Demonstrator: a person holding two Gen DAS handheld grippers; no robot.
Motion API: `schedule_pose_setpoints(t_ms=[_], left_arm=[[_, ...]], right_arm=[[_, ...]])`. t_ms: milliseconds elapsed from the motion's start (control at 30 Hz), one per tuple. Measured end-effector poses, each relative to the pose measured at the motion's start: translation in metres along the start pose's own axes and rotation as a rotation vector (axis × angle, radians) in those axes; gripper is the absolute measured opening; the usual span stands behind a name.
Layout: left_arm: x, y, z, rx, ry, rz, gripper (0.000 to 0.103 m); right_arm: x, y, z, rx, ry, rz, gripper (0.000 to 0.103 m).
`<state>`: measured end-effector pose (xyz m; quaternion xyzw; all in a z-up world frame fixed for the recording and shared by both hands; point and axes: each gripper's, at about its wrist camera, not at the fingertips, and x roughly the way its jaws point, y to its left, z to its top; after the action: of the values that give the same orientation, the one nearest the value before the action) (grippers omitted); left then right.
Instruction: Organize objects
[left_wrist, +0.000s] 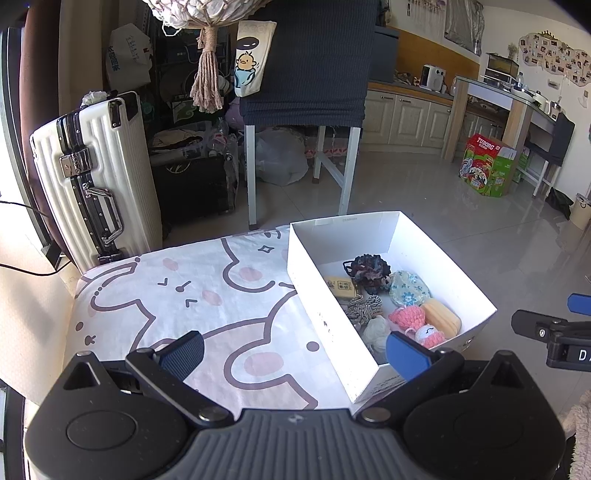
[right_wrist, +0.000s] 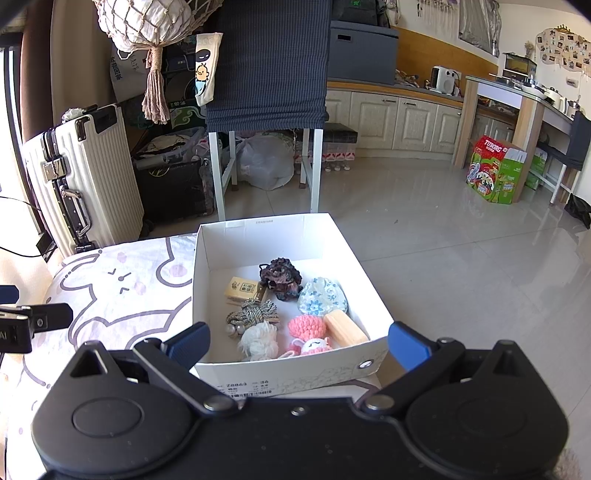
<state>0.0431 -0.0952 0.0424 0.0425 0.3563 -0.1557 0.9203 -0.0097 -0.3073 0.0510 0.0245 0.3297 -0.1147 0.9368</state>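
The left gripper (left_wrist: 293, 352) hangs wide open and empty above the cartoon-print cloth (left_wrist: 184, 295), one blue pad over the fabric and the other over the near corner of the white cardboard box (left_wrist: 325, 314). The right gripper (right_wrist: 297, 341) is likewise spread wide with nothing in it, its fingers straddling the box's near wall. Everything small enough to sort already lies inside that box, which sits at the right end of the cloth-covered surface: a dark crocheted scrunchie (right_wrist: 280, 277) toward the back, a tan printed block (right_wrist: 242, 290) to its left, a blue floral pouch (right_wrist: 322, 297) to its right, a grey-and-cream braided knot (right_wrist: 253, 314) in the middle, and along the near wall a white pom-pom (right_wrist: 260, 341), a pink crocheted toy (right_wrist: 308, 334) and a pale orange sponge-like bar (right_wrist: 345, 326). The cloth outside the box looks bare, so the sorting seems close to finished. These pieces should all be light. The yarn items are soft and will squash, so a pinch across the bulk of each would hold best; loose strands would likely slip. The block looks stiff and smooth, best taken across its short sides. The box itself is thin card; gripping a wall may bend it.
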Motion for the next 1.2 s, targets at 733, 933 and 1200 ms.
schedule_pose_setpoints(t_ms=[733, 933, 1200], left_arm=[[-0.0004, -0.0005, -0.0002, 0.000, 0.001, -0.004, 0.103], [-0.0011, -0.0025, -0.0002, 0.000, 0.002, -0.006, 0.103], [-0.0011, -0.0025, -0.0001, 0.000, 0.002, -0.006, 0.103]], right_arm=[[-0.0002, -0.0006, 0.0008, 0.000, 0.000, 0.000, 0.103], [-0.0002, -0.0009, 0.0010, 0.000, 0.000, 0.001, 0.103], [-0.0002, -0.0012, 0.0012, -0.001, 0.001, 0.001, 0.103]])
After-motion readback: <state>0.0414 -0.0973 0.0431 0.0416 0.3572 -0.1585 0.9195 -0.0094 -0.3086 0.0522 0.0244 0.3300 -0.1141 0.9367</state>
